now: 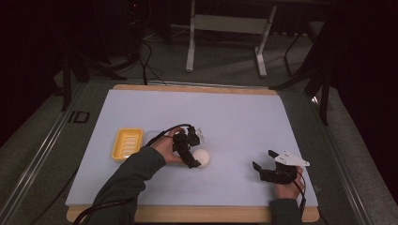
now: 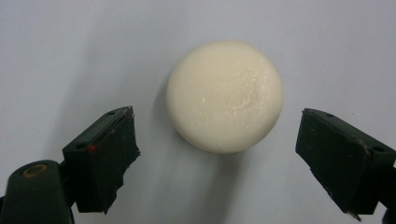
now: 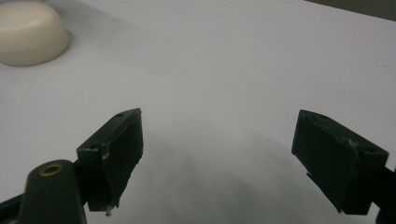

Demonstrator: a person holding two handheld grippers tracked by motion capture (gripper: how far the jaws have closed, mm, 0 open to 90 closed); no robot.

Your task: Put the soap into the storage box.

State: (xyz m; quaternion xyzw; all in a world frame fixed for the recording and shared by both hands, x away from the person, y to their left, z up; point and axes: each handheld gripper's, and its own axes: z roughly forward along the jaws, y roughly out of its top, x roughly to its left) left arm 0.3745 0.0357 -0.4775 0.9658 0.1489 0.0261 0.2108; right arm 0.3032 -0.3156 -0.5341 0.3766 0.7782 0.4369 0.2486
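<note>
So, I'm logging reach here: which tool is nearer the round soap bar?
Left. The left tool hovers open right over the soap bar; the right tool rests open well off to its side.

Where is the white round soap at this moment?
In the high view the soap lies on the mat's middle, under the open left gripper, right of the yellow dish.

Black claws, trailing black cables, dark green sleeves.

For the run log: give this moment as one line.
left tool: open, over soap bar, not touching | right tool: open, empty, on mat | yellow soap dish: empty, left of soap
</note>
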